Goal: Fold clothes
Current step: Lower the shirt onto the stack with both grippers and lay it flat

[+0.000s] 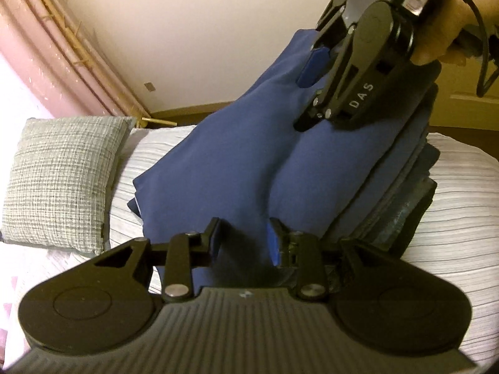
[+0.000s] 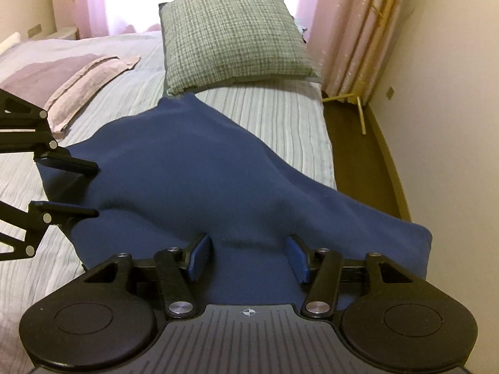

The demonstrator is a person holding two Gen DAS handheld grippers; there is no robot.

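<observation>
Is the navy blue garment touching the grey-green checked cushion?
Cannot tell. In the right wrist view the navy blue garment rises in front of the grey-green checked cushion, hiding any contact; in the left wrist view they appear apart on the striped bedspread.

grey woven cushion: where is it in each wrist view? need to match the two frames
Left wrist: grey woven cushion at far left, mid-height, on the striped bedspread, left of the blue garment.
Right wrist: cushion at top centre, beyond the garment's far tip.
Shared landmark: pink curtain, upper left in the left view, upper right in the right.
</observation>
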